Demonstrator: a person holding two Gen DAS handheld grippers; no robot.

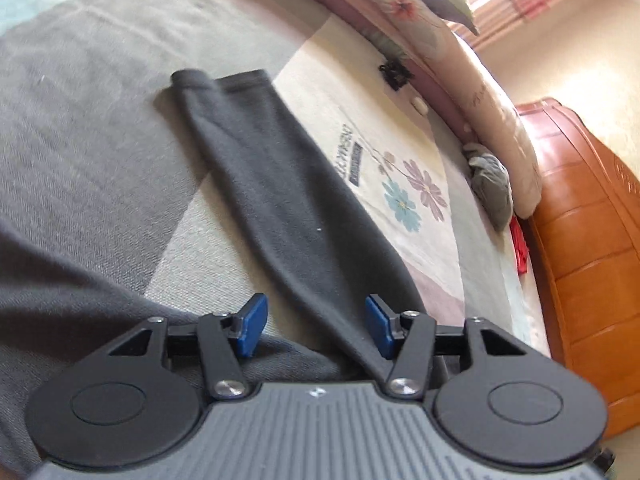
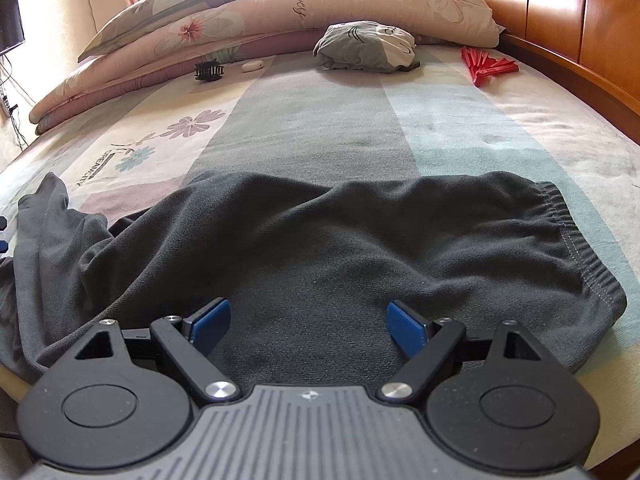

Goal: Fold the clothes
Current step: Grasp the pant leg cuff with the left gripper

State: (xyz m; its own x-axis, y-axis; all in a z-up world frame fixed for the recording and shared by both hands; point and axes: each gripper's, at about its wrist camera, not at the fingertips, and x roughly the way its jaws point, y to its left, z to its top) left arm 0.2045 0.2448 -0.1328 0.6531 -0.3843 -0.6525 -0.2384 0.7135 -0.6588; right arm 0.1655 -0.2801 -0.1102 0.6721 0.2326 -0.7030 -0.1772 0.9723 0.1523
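Dark grey trousers point(image 2: 320, 248) lie on the bed sheet point(image 2: 304, 120); their elastic waistband point(image 2: 580, 248) is at the right in the right wrist view. My right gripper point(image 2: 308, 326) hovers open just over the seat of the trousers, with nothing pinched between its blue pads point(image 2: 212, 322). In the left wrist view one trouser leg point(image 1: 280, 200) stretches away from me, ending in the cuff point(image 1: 224, 80). My left gripper point(image 1: 316, 326) stands open above the near end of that leg. The cloth runs beneath and between the pads point(image 1: 254, 324), which do not press on it.
Folded floral quilts point(image 2: 280, 12) are stacked along the far side of the bed. A grey bundle point(image 2: 364, 46), a red folding fan point(image 2: 488, 66), a black hair clip point(image 2: 208, 71) and a small white object point(image 2: 252, 66) lie in front of them. The wooden headboard point(image 2: 560, 8) rises at the right.
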